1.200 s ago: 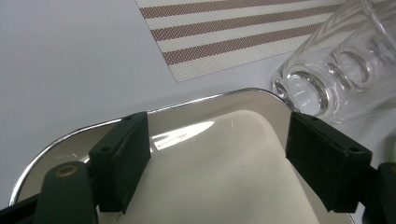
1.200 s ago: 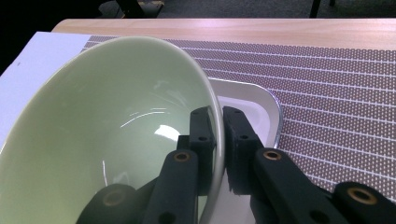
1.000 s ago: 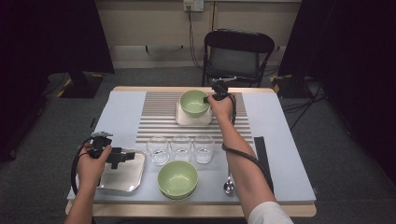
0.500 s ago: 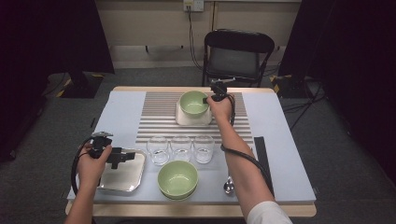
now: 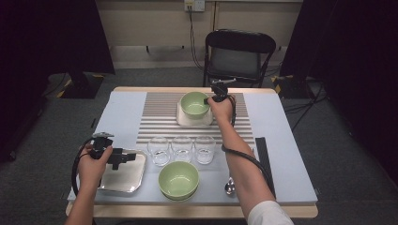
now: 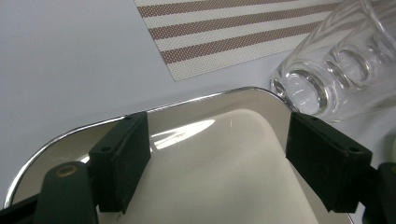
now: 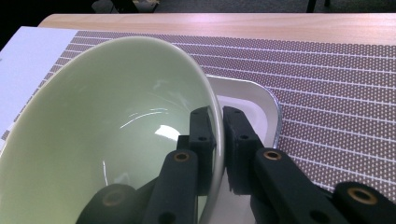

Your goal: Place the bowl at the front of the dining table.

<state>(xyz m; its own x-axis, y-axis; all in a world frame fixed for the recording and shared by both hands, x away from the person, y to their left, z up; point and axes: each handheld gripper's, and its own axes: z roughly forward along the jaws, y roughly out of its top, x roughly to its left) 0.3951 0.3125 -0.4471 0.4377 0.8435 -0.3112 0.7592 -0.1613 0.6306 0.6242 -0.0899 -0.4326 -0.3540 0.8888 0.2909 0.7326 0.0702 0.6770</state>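
Right gripper view: the right tongs (image 7: 218, 140) pinch the rim of the far green bowl (image 7: 107, 135), one jaw inside and one outside, above the white tray (image 7: 261, 100) on the striped mat (image 7: 336, 79). Glazed ceramic: probably rigid, heavy, slippery and breakable, so grip deep on the rim. The left tongs (image 6: 217, 161) gape over the steel tray (image 6: 205, 154) at the counter's near edge.

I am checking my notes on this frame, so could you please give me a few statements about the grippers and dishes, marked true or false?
1. The right hand-held gripper is shut on the far green bowl's rim. True.
2. The left hand-held gripper clamps a glass. False: it is open over the metal tray.
3. Three glasses stand in a row. True.
4. The far green bowl sits on bare table. False: it is over a white dish.
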